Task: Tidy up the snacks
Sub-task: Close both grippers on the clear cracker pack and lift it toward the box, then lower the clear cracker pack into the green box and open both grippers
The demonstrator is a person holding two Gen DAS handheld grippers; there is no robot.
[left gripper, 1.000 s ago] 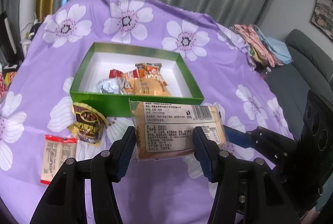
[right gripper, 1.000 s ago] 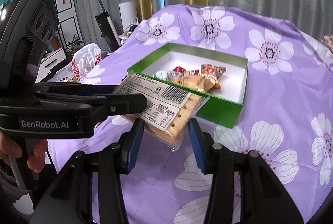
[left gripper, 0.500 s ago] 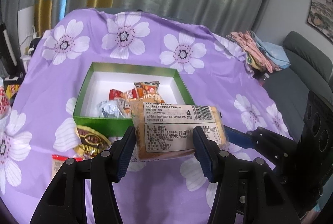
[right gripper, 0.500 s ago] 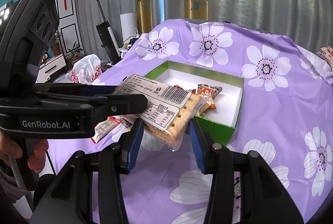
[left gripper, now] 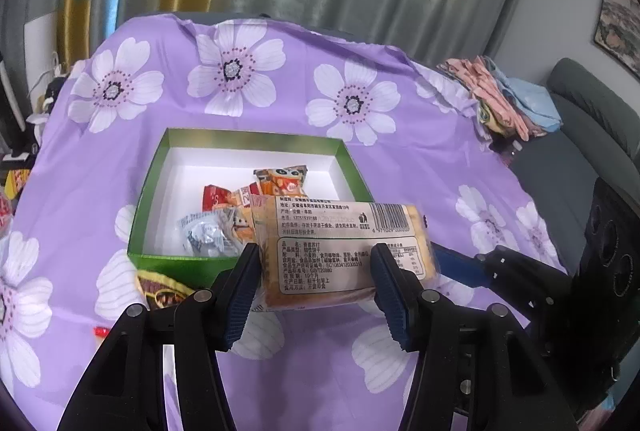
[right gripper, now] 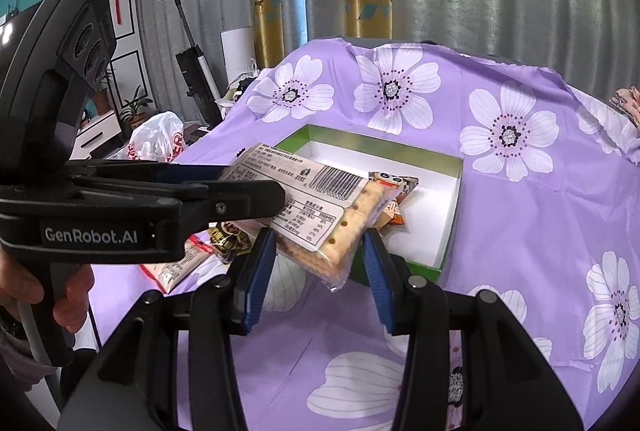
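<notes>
Both grippers hold one cracker packet (left gripper: 340,251) with a white label and barcode, lifted above the purple flowered cloth, in front of the green box (left gripper: 160,167). My left gripper (left gripper: 316,283) is shut on the packet's sides. My right gripper (right gripper: 320,263) is shut on its other end; the packet shows there too (right gripper: 320,215). The green box (right gripper: 452,215) has a white inside and holds several small snack packs (left gripper: 280,183). A brown snack pack (left gripper: 160,291) and a red-ended packet (right gripper: 176,267) lie on the cloth to the left of the box.
The table is covered by the purple cloth (left gripper: 400,151) and drops off at its edges. Folded clothes (left gripper: 504,99) lie at the far right by a grey sofa. A white plastic bag (right gripper: 156,143) and an upright vacuum stand beyond the left edge.
Both grippers have risen and drawn back from the box with the cracker packet between them. The box and loose packs look smaller and lower in view.
</notes>
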